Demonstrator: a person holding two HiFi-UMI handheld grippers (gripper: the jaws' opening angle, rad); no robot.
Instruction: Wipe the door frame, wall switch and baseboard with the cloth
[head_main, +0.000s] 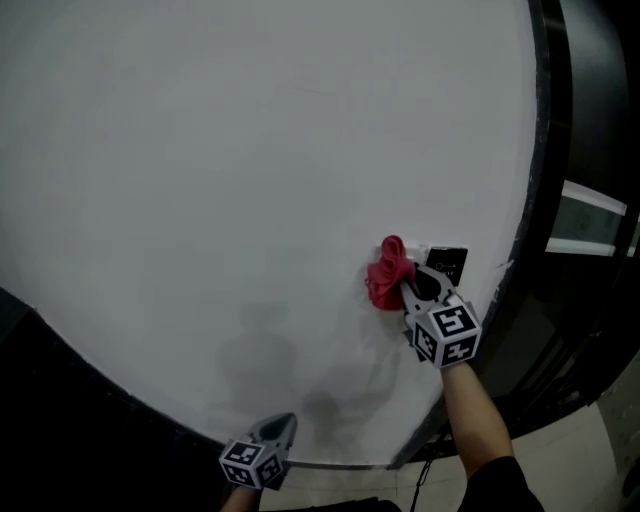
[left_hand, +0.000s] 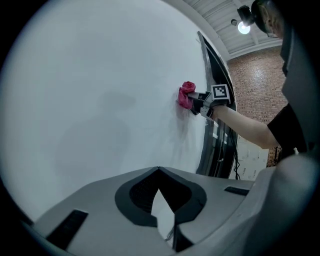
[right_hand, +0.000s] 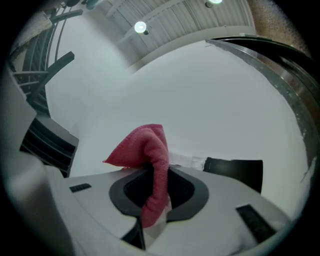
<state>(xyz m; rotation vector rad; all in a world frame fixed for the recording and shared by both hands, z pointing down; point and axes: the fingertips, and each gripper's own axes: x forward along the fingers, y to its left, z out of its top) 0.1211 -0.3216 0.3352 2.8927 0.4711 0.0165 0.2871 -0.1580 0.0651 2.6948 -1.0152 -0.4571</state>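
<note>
Clamping the cloth (head_main: 388, 272) just beside the switch (head_main: 447, 265), the right gripper (head_main: 410, 290) looked due a short slide across it; left gripper (left_hand: 159, 172) hung closed, empty.

White wall (head_main: 250, 150) with black switch (head_main: 447, 265)

Wall: the flat white wall (head_main: 250, 150) fills the left and centre of the head view.
Door frame: the dark upright door frame (head_main: 545, 150) runs along the wall's right edge, at the frame's right.
Switch: the small black rectangular wall switch (head_main: 447, 263) sits on the wall right of centre, near the door frame.
Cloth: the crumpled red cloth (head_main: 387, 272) lies just left of the switch, seemingly against the wall, between the right gripper (head_main: 415, 285) jaws.
Left gripper: the left gripper (head_main: 283, 425) is at lower centre, down-left of the cloth and well apart from it.
</note>
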